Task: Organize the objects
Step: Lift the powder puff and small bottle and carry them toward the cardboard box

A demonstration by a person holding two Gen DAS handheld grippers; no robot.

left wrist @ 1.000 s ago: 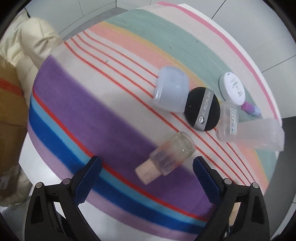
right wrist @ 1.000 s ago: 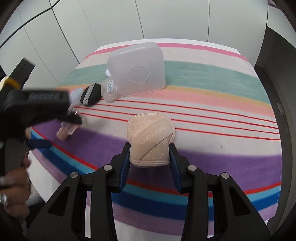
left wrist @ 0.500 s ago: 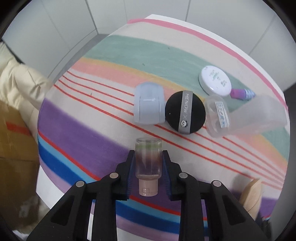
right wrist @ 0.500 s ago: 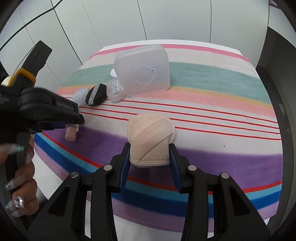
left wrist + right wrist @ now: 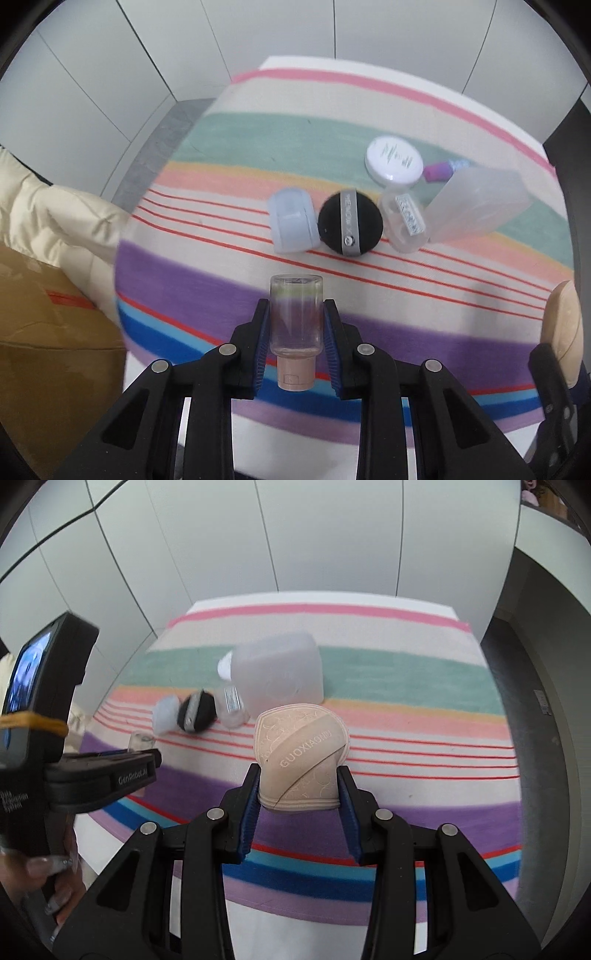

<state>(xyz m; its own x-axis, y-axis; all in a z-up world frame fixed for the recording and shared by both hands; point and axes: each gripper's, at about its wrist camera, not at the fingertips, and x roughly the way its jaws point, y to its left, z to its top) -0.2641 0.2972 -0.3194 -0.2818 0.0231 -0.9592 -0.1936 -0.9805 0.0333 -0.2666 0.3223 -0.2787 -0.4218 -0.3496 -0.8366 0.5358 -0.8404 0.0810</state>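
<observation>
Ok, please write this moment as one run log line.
left claw: shut on clear glass bottle | right claw: shut on beige powder puff | both above striped cloth

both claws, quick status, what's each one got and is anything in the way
Left claw shut on clear glass bottle with beige cap. Right claw shut on beige fabric puff. Both clear of striped cloth; nothing blocking.

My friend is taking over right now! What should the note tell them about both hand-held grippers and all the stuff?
Left hand-held gripper: shut on the small clear bottle, cap toward the camera, held above the striped cloth.
Right hand-held gripper: shut on the beige puff, also held up.
On the cloth: frosted box, black puff, pale blue cap, clear case, white round tin, purple tube.
Done: two items gripped.
Left: place them, then the rest.
</observation>
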